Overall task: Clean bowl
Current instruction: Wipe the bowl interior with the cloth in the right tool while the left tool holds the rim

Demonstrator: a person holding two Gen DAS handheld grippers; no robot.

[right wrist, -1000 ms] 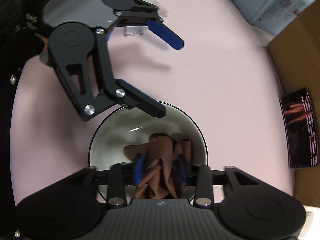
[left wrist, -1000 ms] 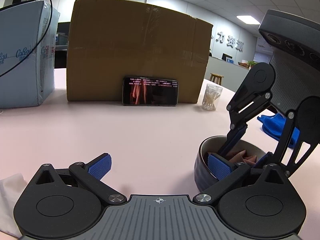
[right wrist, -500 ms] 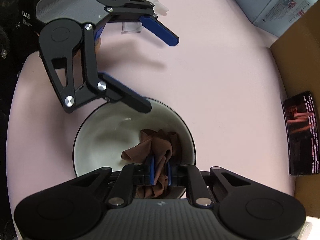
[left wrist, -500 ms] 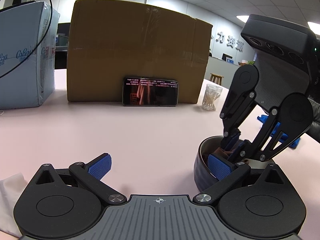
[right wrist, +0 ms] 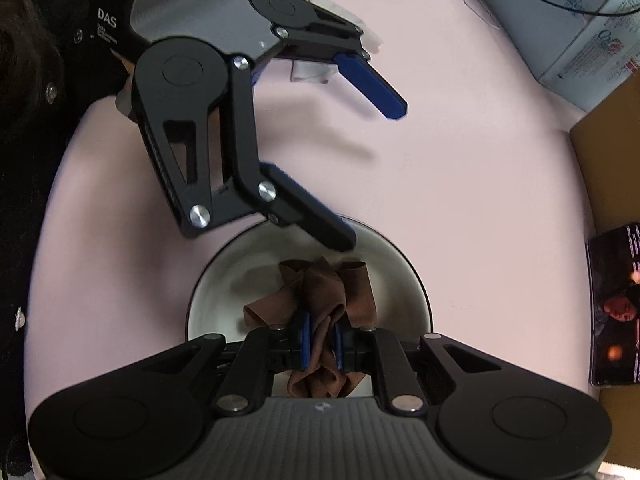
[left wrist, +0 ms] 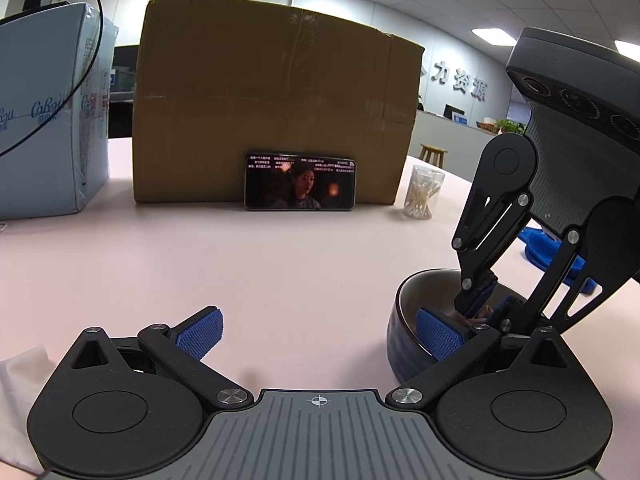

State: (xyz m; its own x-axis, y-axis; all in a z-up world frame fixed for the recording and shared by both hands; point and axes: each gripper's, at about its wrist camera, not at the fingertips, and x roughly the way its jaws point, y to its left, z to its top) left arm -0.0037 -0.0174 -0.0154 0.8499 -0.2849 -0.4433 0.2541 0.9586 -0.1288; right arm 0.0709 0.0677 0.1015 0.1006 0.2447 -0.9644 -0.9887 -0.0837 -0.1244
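A dark bowl (right wrist: pixel 208 280) with a pale inside stands on the pink table; the left wrist view shows its outer wall (left wrist: pixel 400 344) at the lower right. A crumpled brown cloth (right wrist: pixel 324 292) lies inside it. My right gripper (right wrist: pixel 322 338) points steeply down into the bowl and is shut on a fold of the cloth. My left gripper (left wrist: pixel 318 334) is open with nothing between its fingers. One of its fingers (right wrist: pixel 316 224) reaches over the bowl's far rim; whether it touches the rim I cannot tell.
A cardboard box (left wrist: pixel 272 100) stands at the back with a phone (left wrist: pixel 300 186) propped against it. A light blue carton (left wrist: pixel 44 120) is at the left, a jar of cotton swabs (left wrist: pixel 422 192) and a blue cloth (left wrist: pixel 552 248) at the right, white tissue (left wrist: pixel 16 380) near left.
The right gripper's pads have closed from loosely around the brown cloth to tight on a fold of it, and the gripper has tilted slightly over the bowl. The left gripper has stayed put.
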